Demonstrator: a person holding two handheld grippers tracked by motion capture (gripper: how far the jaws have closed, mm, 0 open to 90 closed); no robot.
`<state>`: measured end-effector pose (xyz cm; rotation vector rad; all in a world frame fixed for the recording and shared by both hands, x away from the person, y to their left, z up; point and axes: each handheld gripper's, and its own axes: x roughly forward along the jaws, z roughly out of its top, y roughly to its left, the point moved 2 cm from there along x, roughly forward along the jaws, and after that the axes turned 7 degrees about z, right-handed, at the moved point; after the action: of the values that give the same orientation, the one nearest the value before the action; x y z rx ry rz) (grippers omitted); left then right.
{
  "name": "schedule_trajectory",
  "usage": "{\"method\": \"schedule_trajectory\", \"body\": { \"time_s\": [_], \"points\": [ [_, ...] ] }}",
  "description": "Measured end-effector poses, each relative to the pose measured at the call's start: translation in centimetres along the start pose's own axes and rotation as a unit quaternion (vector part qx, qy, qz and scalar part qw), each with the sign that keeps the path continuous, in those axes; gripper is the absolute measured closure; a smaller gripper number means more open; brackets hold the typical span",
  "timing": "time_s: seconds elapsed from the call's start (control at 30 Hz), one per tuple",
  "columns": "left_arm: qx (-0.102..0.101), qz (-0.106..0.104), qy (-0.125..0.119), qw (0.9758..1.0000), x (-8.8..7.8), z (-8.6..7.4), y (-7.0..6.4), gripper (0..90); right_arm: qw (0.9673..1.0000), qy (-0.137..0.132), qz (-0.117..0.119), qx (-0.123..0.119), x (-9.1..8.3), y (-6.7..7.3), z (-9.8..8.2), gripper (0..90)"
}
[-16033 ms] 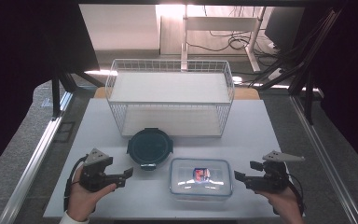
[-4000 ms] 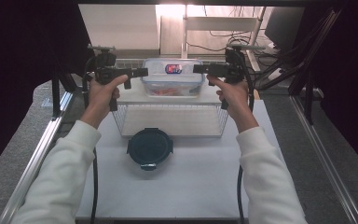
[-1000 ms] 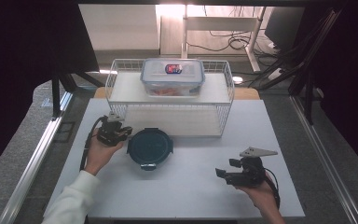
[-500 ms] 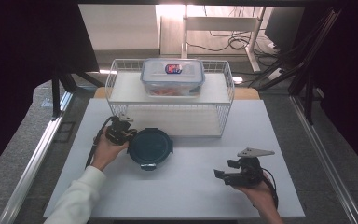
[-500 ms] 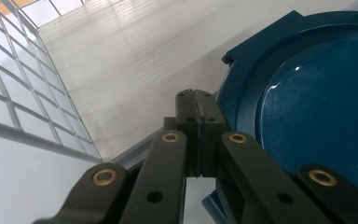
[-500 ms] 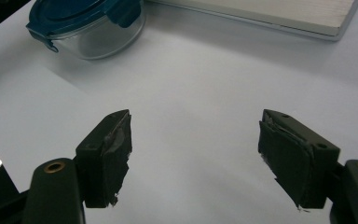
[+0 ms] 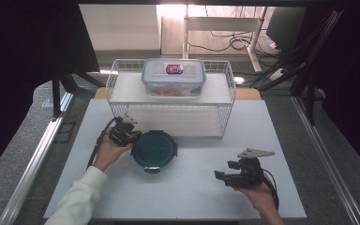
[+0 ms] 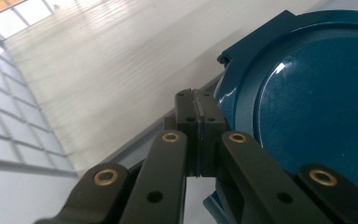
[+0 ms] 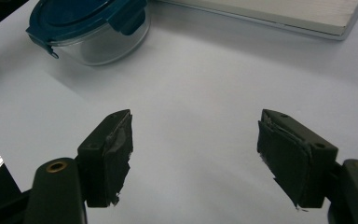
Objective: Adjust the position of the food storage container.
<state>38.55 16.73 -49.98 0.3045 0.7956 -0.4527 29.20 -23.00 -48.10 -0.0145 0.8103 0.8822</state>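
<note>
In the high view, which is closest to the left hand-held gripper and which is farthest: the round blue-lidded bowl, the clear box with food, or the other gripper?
1. Round blue-lidded bowl: right beside the left hand-held gripper, at its right.
2. Right hand-held gripper: across the table, near the front right.
3. Clear box: up on top of the wire rack, at the back. It looks farthest, though not by much.

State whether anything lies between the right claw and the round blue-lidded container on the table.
Nothing visible does. The right claw is open over the bare white tabletop, and the round blue-lidded container sits beyond it, apart, with the table surface between them.

White sleeve – black jaws, brass screws
</note>
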Motion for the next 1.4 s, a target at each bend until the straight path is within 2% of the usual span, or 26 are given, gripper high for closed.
{"method": "schedule_trajectory", "body": {
  "time_s": [0.13, 0.7, 1.0, 1.13, 1.4],
  "points": [
    [0.01, -0.011, 0.001, 0.9999, -0.2, 0.0, -0.9, 90.0, 1.0, -0.003, 0.002, -0.002, -0.1, 0.1, 0.0, 26.2],
    [0.011, -0.046, -0.001, 0.9989, -1.1, -0.8, -3.2, 90.0, 1.0, -0.007, 0.0, -0.002, -0.3, 0.2, 0.1, 26.3],
    [0.018, -0.06, 0.004, 0.9981, -1.6, -1.1, -4.0, 90.0, 1.0, -0.006, -0.001, -0.002, -0.2, 0.3, 0.1, 26.2],
    [0.016, -0.073, 0.006, 0.9972, -1.7, -1.2, -4.3, 90.0, 1.0, -0.009, -0.004, -0.001, -0.3, 0.2, 0.1, 26.3],
    [0.017, -0.079, 0.006, 0.9967, -1.9, -1.4, -4.9, 90.0, 1.0, -0.008, -0.004, -0.002, -0.3, 0.3, 0.1, 26.3]
  ]
}}
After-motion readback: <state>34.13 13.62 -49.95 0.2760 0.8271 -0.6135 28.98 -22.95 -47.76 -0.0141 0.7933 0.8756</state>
